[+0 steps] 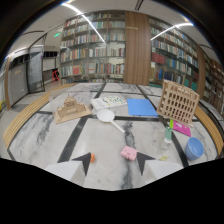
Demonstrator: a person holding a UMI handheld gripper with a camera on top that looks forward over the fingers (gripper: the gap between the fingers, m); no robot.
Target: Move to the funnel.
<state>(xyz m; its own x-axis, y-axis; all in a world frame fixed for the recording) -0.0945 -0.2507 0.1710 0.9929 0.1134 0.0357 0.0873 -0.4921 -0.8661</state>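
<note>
While the gripper [114,163] hovered over the marble table [45,135], its fingers stood wide apart and held nothing. A white funnel [106,115] lay on its side well beyond them, between a cardboard model [71,107] and a blue folder [141,107]. What appeared to be a pink block [129,153] lay just ahead of the fingertips.

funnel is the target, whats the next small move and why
Probably ease the hand-held gripper straight forward and slightly left. The white funnel lies on the marble table well beyond the open, empty fingers, spout pointing back towards them, past the pink block just ahead.
</note>
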